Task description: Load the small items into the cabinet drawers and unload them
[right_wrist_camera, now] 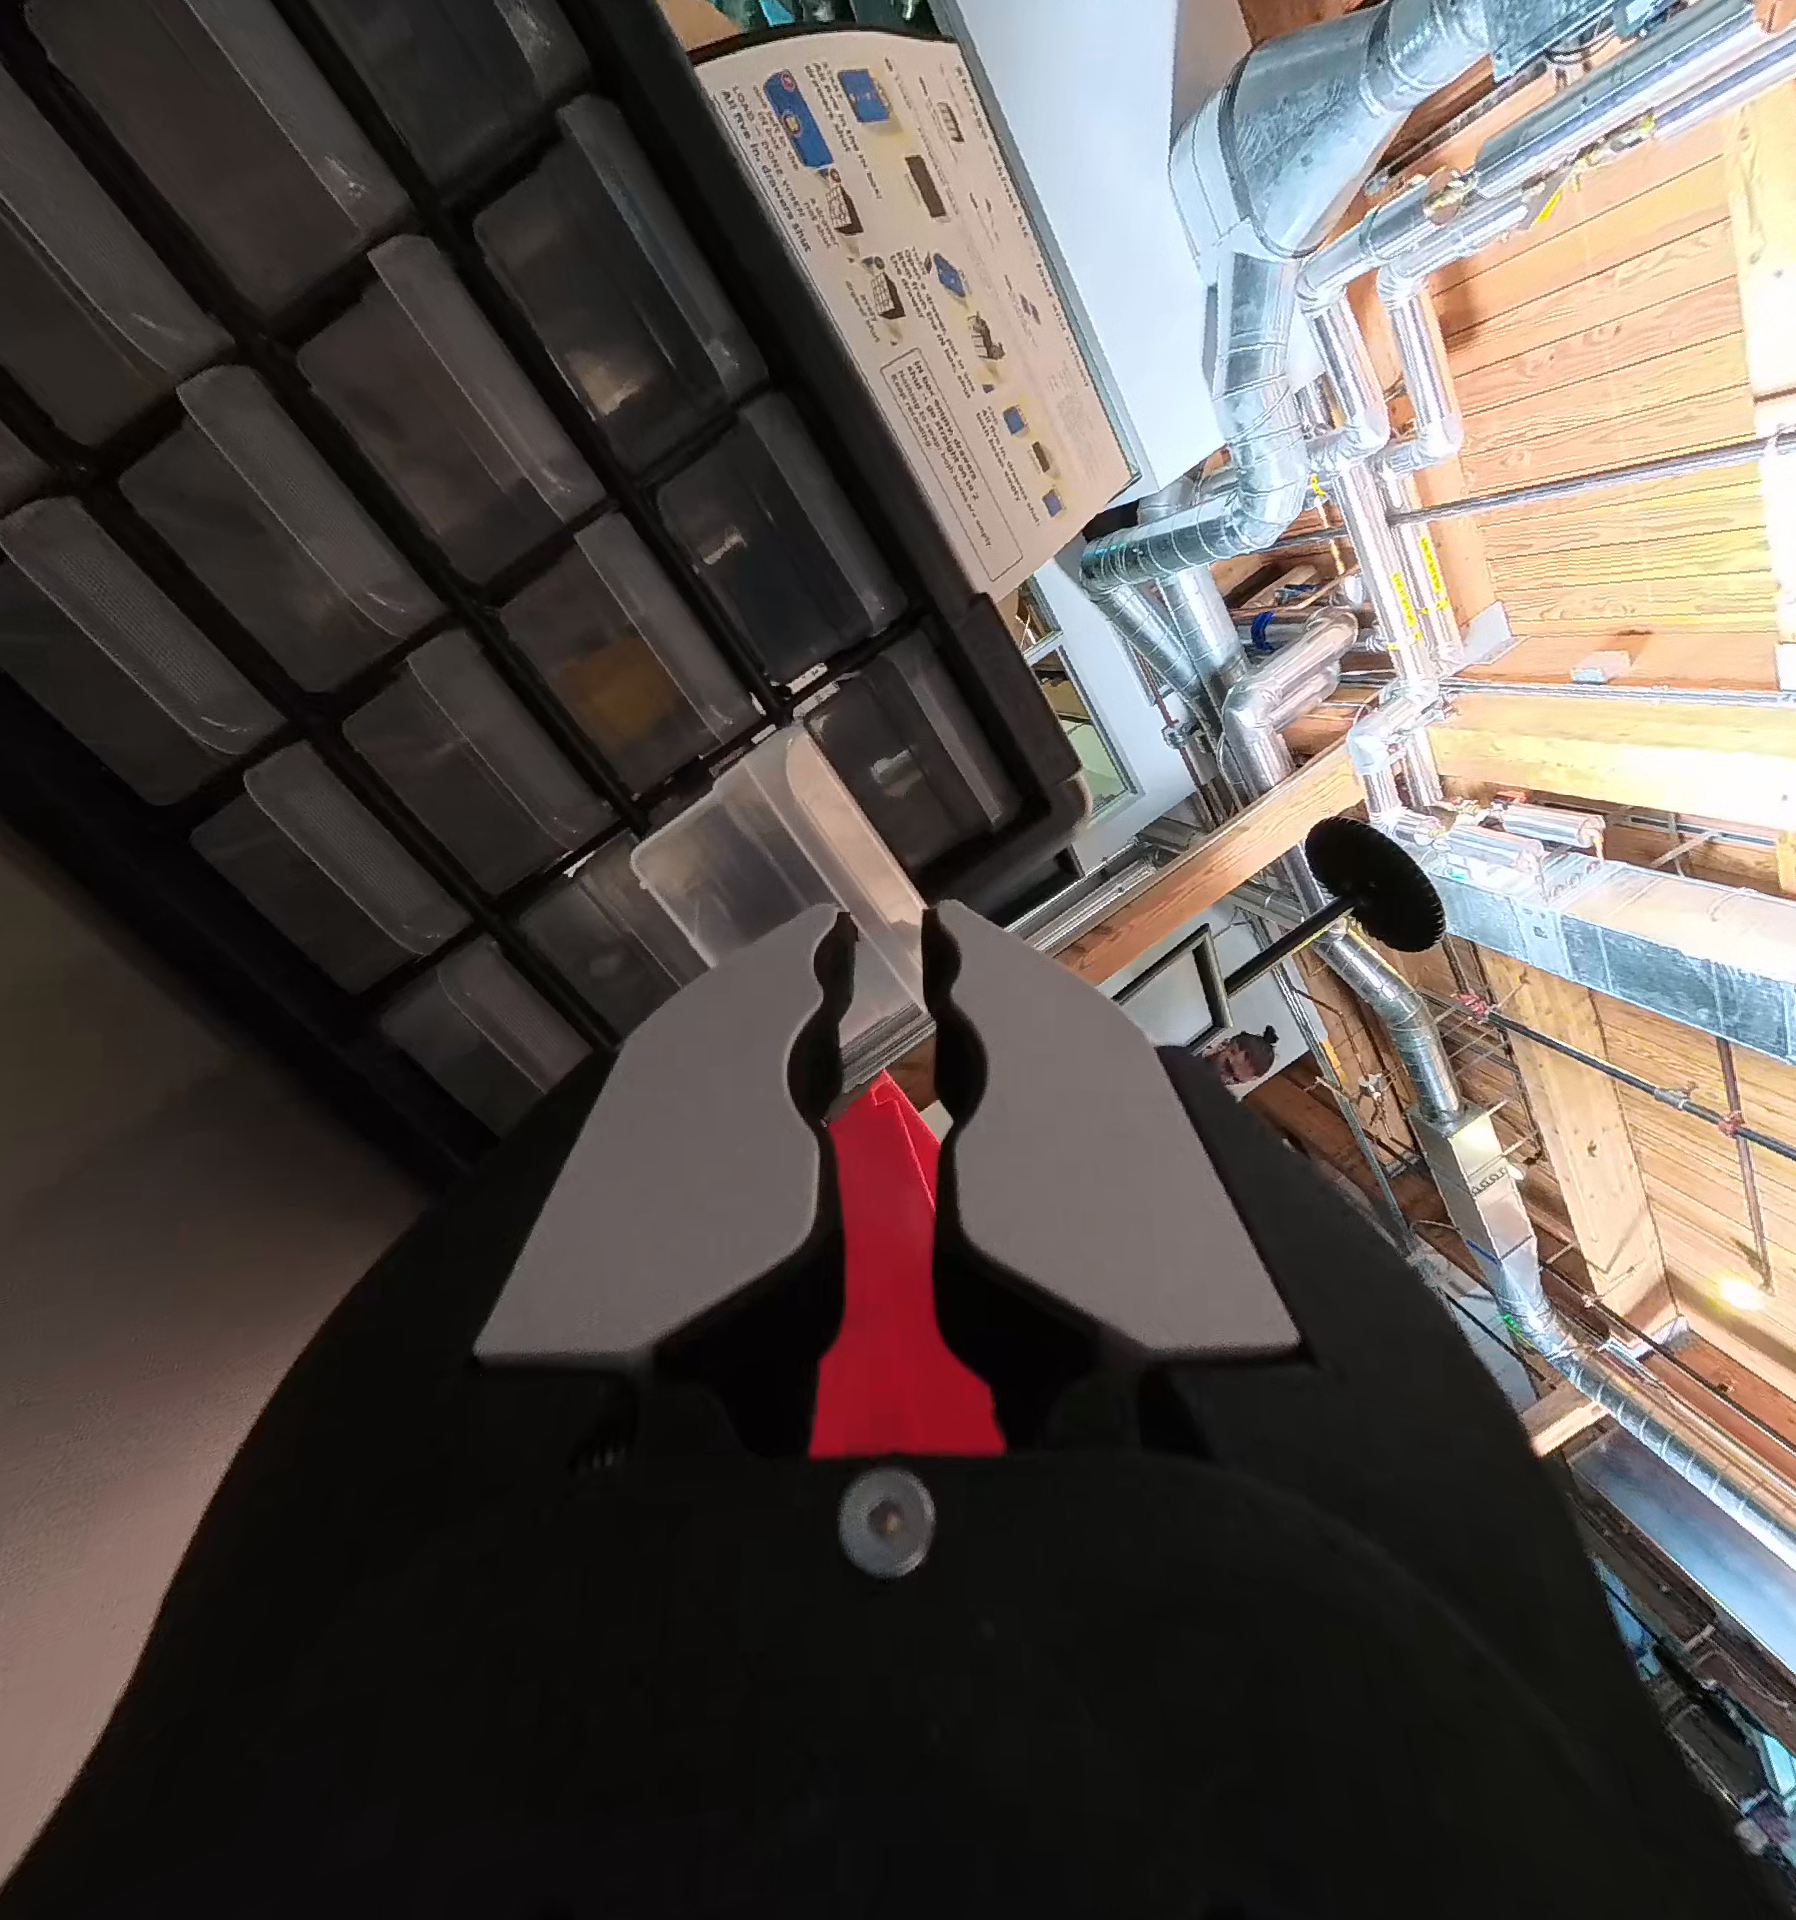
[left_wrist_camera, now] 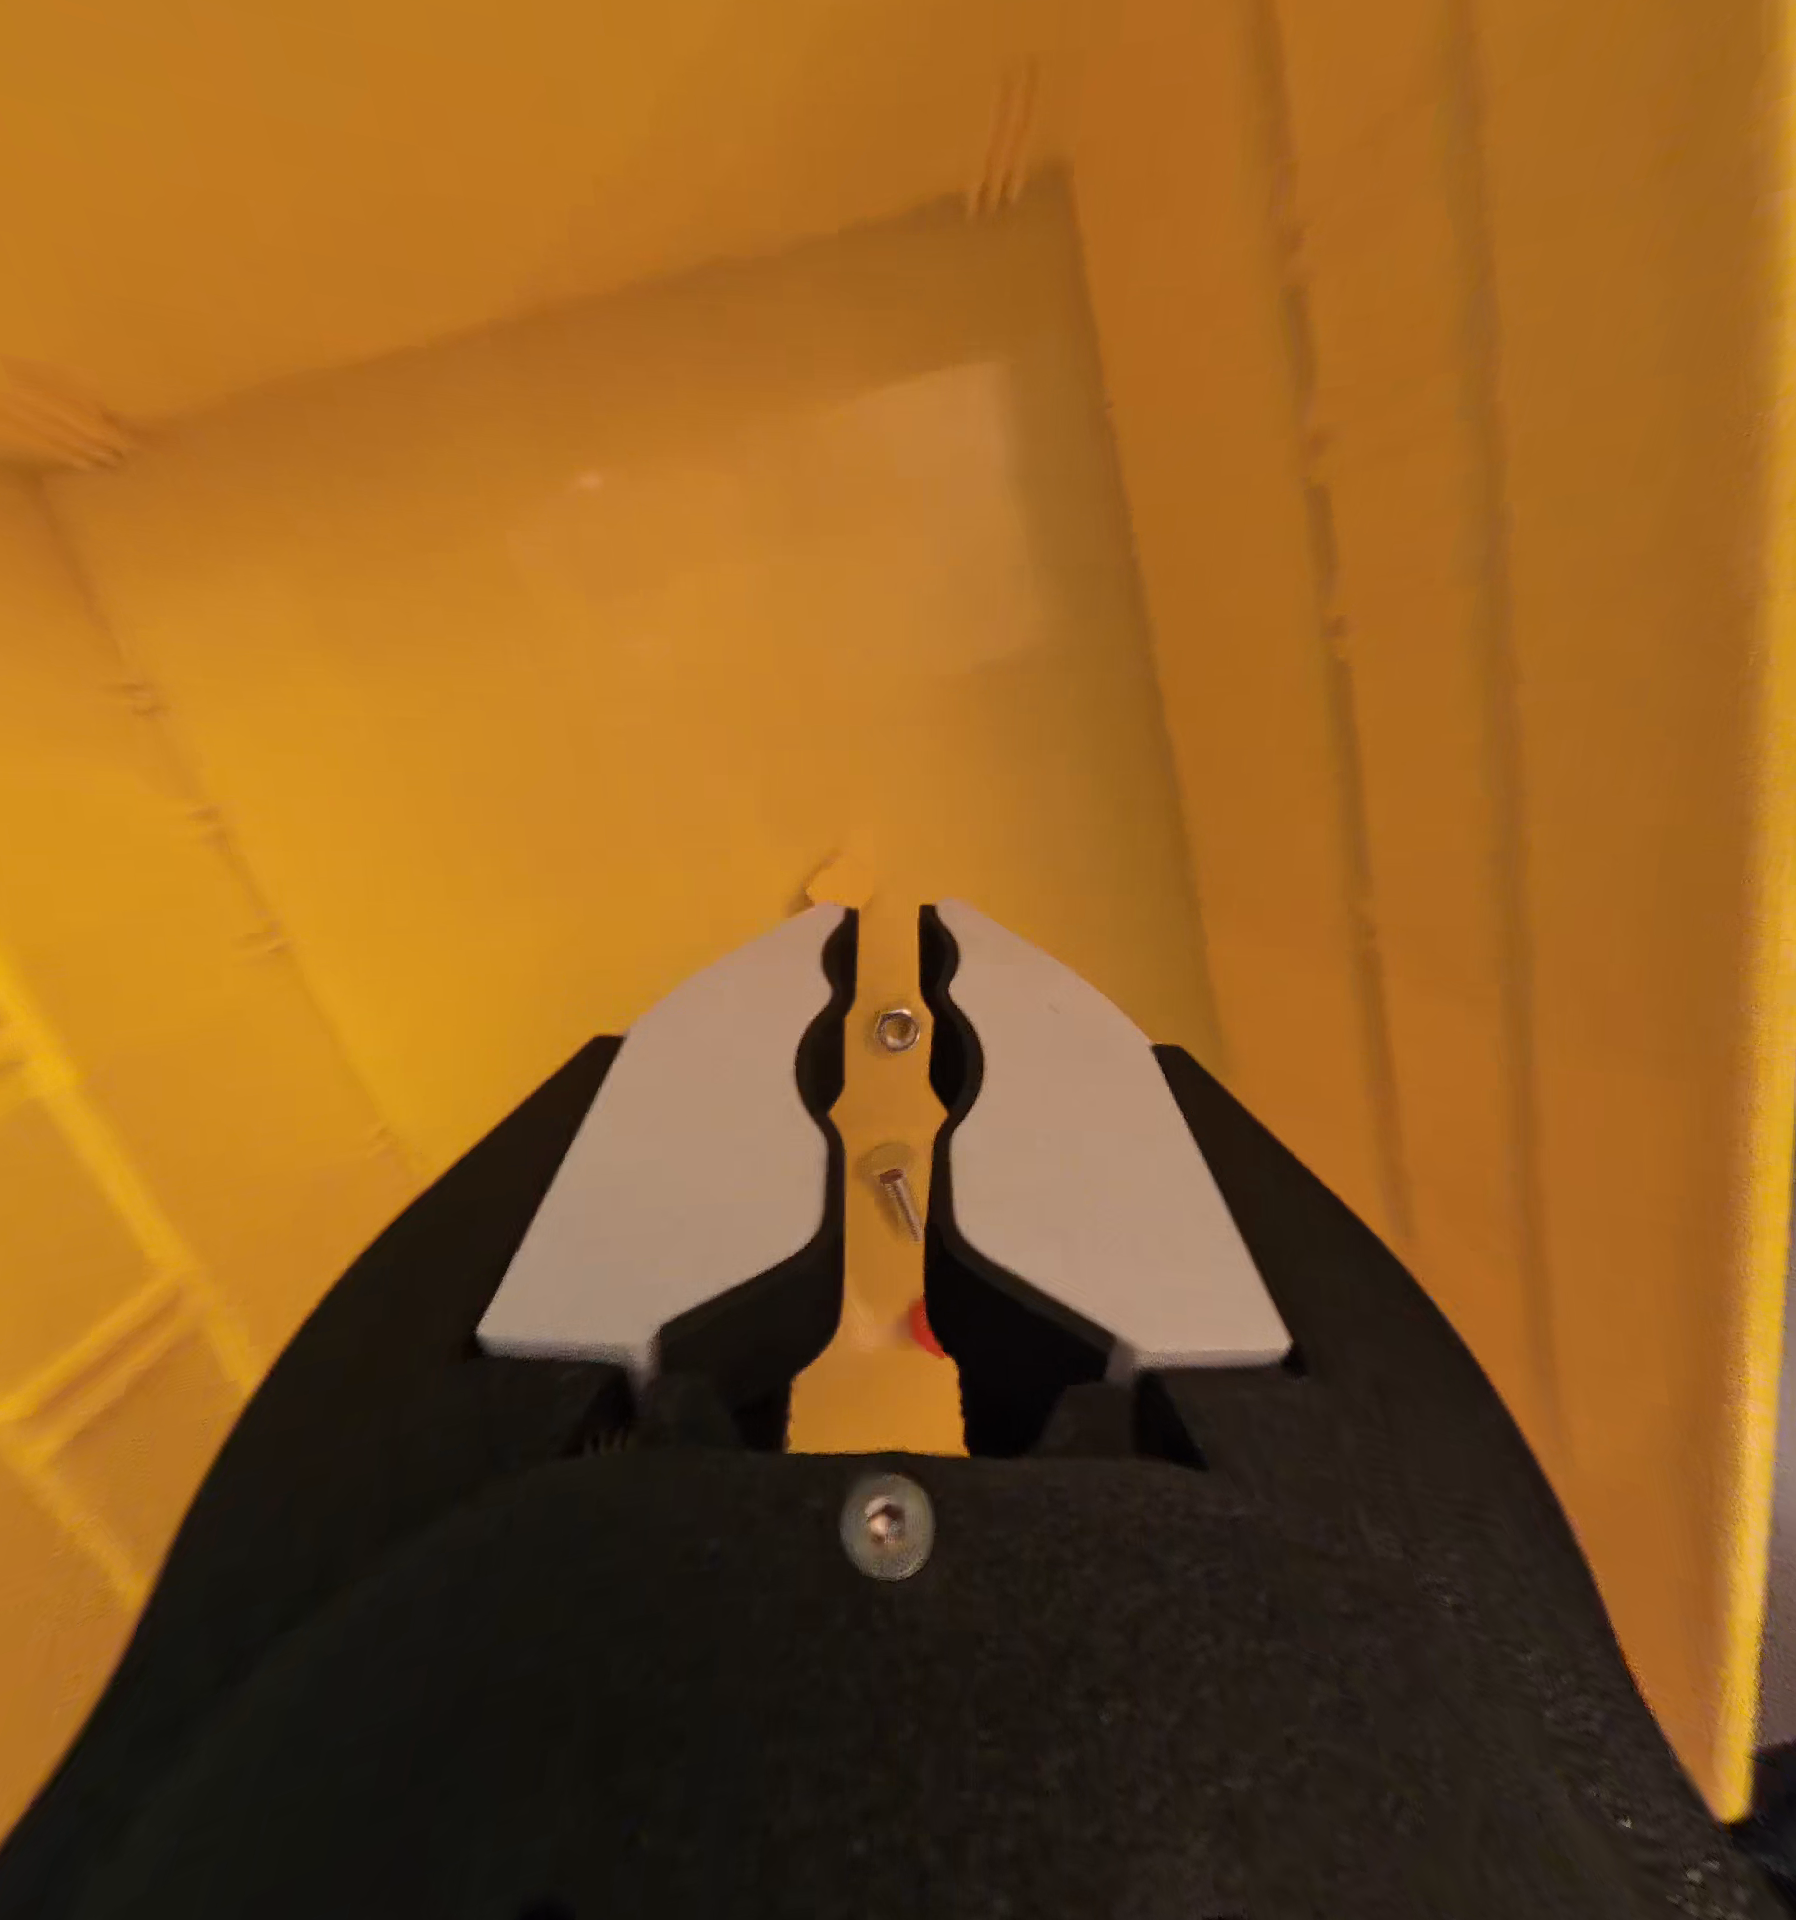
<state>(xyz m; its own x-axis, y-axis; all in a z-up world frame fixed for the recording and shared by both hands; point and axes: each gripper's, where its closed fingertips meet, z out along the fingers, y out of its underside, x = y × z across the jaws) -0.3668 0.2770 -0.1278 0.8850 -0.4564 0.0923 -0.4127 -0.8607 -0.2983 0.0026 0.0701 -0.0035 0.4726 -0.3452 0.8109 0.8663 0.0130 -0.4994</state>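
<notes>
Nut (left_wrist_camera: pixel 896 1031) and bolt (left_wrist_camera: pixel 899 1195): small metal items lying on the floor of a yellow bin (left_wrist_camera: pixel 665 623), seen through the narrow gap of the left gripper (left_wrist_camera: pixel 889 914), which holds nothing; a red piece (left_wrist_camera: pixel 920 1333) lies nearer its base. Cabinet (right_wrist_camera: pixel 406 468): black frame, rows of translucent drawers, one clear drawer (right_wrist_camera: pixel 780 873) pulled out just beyond the right gripper (right_wrist_camera: pixel 889 925). Right gripper: jaws narrow, nothing visibly between the tips, a red object (right_wrist_camera: pixel 883 1299) behind the gap; printed sheet (right_wrist_camera: pixel 935 301) beside the cabinet.
</notes>
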